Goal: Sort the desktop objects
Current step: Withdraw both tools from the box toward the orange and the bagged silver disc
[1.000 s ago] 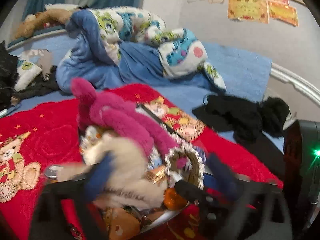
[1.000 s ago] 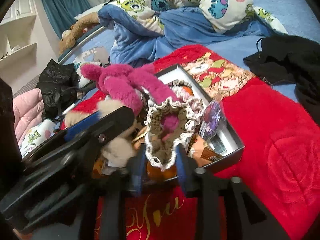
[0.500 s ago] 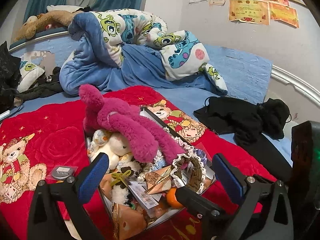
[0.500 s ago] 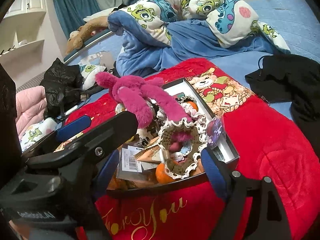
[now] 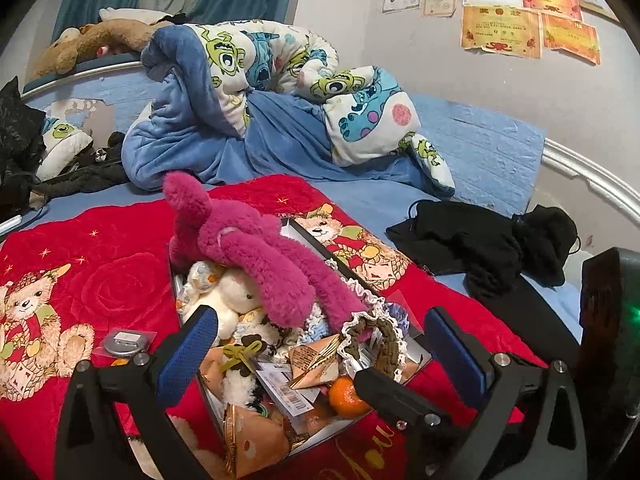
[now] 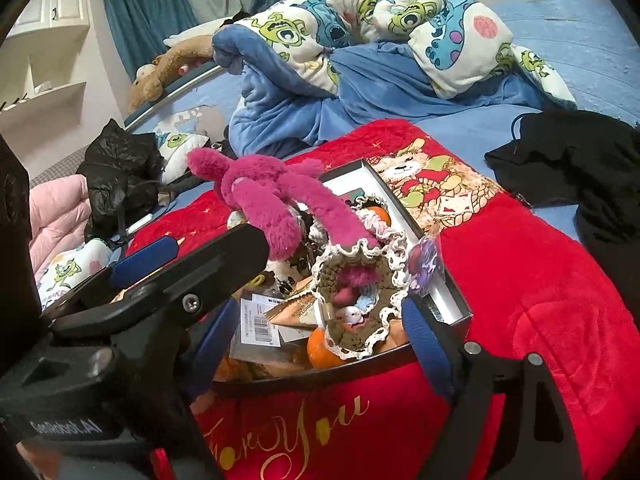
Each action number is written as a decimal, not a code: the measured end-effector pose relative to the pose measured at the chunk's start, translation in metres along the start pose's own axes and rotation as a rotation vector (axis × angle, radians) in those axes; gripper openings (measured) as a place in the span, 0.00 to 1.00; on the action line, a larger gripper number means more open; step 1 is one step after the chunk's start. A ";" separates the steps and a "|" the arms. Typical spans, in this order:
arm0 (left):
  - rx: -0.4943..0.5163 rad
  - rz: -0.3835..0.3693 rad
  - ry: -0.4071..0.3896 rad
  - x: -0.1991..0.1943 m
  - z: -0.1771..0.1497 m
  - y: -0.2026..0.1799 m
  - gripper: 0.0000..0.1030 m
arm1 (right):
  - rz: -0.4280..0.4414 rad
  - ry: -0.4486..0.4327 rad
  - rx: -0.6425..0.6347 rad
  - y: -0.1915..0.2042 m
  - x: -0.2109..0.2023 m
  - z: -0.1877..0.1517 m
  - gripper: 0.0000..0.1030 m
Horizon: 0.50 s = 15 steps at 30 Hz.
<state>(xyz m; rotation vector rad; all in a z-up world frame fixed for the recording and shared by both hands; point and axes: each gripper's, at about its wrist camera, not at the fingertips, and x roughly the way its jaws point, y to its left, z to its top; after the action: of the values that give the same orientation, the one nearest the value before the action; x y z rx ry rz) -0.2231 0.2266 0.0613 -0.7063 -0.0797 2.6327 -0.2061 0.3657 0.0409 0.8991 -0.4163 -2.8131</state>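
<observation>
While both our grippers hang spread and empty, the sorted things lie heaped in the box before them.

As we look out from our left gripper (image 5: pixel 320 356), its blue pads stand wide apart with nothing between them; our right gripper (image 6: pixel 320 320) likewise has its jaws well apart, pressing on nothing, and the left one's black body, marked in white with something like "GenRobot.AI", crosses the right wrist view. Just ahead sits a dark-walled box (image 6: pixel 456 312) piled full: a magenta plush toy (image 5: pixel 256 256) sprawled on top, a brown crocheted pouch (image 6: pixel 360 292) with white lace trim, an orange (image 5: pixel 346 394), a cream plush (image 5: pixel 236 300) and a barcode label (image 6: pixel 258 324) too small to read. Under the box lies a red blanket (image 6: pixel 520 320) with bear pictures and gold script reading "For You". Yellow certificates (image 5: pixel 500 28) hang on the far wall, their writing illegible.
</observation>
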 end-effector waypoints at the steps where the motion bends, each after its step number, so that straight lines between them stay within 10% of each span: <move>1: -0.005 0.004 -0.004 -0.003 0.001 0.002 1.00 | 0.002 -0.005 0.002 0.000 -0.001 0.000 0.81; 15: -0.146 0.210 -0.073 -0.084 -0.008 0.102 1.00 | 0.110 -0.060 0.014 0.036 -0.011 0.005 0.85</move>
<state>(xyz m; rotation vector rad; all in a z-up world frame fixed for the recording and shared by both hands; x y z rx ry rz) -0.1915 0.0985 0.0779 -0.7005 -0.2327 2.8765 -0.1975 0.3348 0.0618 0.7708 -0.4787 -2.7456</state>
